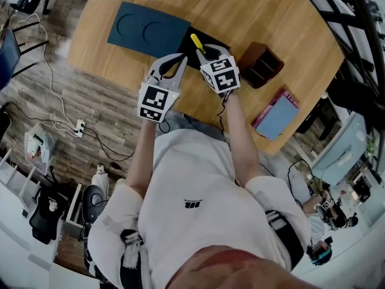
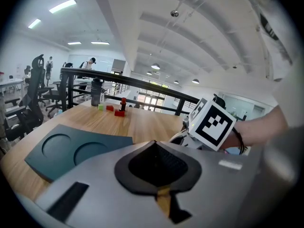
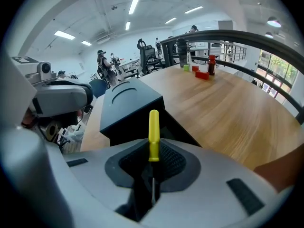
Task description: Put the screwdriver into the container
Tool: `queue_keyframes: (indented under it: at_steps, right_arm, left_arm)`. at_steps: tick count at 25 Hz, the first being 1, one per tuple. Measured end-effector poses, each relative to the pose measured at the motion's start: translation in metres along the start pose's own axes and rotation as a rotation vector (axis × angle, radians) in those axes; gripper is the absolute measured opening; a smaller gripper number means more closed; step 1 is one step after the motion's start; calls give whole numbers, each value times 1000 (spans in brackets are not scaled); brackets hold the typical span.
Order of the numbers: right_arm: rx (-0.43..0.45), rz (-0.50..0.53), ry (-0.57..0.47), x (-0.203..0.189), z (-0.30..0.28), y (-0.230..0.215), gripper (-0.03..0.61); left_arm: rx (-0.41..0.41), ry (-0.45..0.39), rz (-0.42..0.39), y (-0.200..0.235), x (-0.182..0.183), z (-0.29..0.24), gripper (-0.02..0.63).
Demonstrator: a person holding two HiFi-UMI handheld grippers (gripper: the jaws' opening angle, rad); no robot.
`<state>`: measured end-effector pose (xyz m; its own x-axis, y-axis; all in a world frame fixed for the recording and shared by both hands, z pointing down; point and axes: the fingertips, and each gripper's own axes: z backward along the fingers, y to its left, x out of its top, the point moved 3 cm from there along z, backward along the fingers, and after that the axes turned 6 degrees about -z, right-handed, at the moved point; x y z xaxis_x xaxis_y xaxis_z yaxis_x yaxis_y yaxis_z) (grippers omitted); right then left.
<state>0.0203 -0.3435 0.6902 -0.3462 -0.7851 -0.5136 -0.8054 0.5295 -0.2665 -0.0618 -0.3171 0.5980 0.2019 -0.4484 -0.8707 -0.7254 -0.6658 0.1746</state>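
Note:
A screwdriver with a yellow handle point(image 3: 153, 134) is clamped between my right gripper's point(image 3: 153, 150) pads, handle pointing away and thin shaft toward the camera. In the head view its handle point(image 1: 197, 43) hangs over the black container point(image 1: 212, 43), with the right gripper point(image 1: 206, 53) just at the container's near edge. The container point(image 3: 178, 129) lies directly ahead of the jaws. My left gripper point(image 1: 179, 60) hovers beside it on the left; its pads point(image 2: 156, 164) meet with nothing between them. A dark teal lid point(image 1: 147, 29) with two round recesses lies left of the container.
A brown box point(image 1: 260, 65) stands right of the container, and a pink and blue notebook point(image 1: 277, 114) lies near the table's right edge. Red and green blocks point(image 2: 115, 110) and a bottle point(image 2: 96, 93) sit at the far side by a railing.

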Motion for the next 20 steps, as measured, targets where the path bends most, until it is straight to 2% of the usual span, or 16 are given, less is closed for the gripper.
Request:
queue_keyframes:
  at_steps: [20]
  right_arm:
    - [-32,25,109,-7,-30,-6,60]
  left_arm:
    - [6,7,17,6,-5,2,11]
